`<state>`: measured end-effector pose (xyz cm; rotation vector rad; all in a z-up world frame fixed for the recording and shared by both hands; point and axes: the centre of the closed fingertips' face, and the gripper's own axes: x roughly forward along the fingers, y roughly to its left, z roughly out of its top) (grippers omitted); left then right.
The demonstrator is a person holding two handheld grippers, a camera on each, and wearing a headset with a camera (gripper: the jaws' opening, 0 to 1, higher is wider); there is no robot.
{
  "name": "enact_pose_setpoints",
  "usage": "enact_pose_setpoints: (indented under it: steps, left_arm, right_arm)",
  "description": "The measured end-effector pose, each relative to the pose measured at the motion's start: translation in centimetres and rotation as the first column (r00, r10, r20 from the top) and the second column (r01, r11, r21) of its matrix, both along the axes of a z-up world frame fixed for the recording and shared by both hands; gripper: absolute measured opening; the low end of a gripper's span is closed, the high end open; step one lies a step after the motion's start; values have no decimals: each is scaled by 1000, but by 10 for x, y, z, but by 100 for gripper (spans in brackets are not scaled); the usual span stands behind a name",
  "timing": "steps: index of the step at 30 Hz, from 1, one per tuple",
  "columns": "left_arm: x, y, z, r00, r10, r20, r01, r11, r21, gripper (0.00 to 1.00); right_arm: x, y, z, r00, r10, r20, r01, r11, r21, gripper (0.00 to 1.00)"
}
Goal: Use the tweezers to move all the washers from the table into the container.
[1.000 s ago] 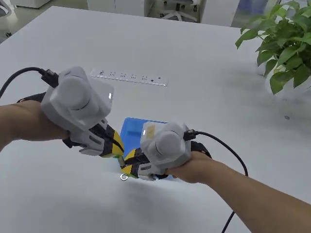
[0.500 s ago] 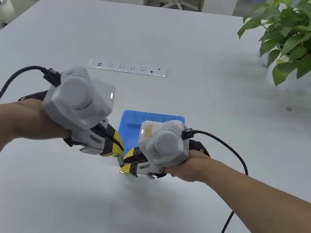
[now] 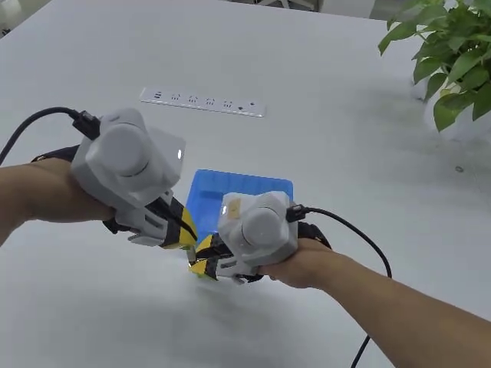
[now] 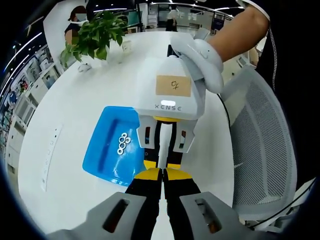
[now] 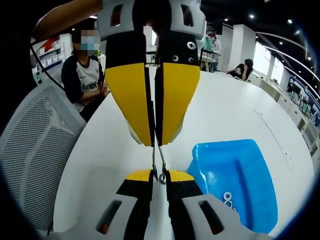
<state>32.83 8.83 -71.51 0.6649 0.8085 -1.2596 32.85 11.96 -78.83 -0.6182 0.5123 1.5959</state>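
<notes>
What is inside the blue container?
A small cluster of washers lies in the blue container. The right gripper covers one edge, so anything there cannot be seen.

1. Looks like an open-plan office, maybe with a bit of a lab corner going on.
2. The work surface is a big white table (image 3: 345, 138), meeting-room style, with a power strip (image 3: 202, 103) lying on it toward the far side.
3. There's a leafy potted plant (image 3: 449, 54) at the far right edge, typical office decor.
4. A grey mesh-back office chair (image 5: 35, 165) is parked right by the near edge.
5. A seated person (image 5: 90, 80) is close by, and more people (image 5: 245, 67) are farther back under ceiling spotlights (image 5: 251, 16).
</notes>
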Motion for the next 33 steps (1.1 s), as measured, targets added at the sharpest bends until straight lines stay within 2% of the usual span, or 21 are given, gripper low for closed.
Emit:
enact_pose_setpoints:
  steps: [5,8,14,24,33]
  left_arm:
    - [1,1,-1,1000,3,-3,-3,1000,3,5]
    - [3,1,0,1000,16,-5,-16,1000,-16,5]
    - [4,0,0,1000,20,-9,-20,1000,-22,5]
    - [8,2,-3,999,30,-11,-30,999,-13,5]
    - [7,5,-7,1000,24,-19,-24,1000,3,5]
  right_arm:
    - [0,2,-1,1000,2,-4,-2,1000,-5,12]
    - [1,2,-4,1000,4,-2,-4,1000,-16,12]
    - [1,2,0,1000,-4,-7,4,1000,-2,13]
    - [3,2,-1,1000,-19,-7,19,1000,-11,12]
    - [3,3,-1,999,-33,-24,33,999,-10,10]
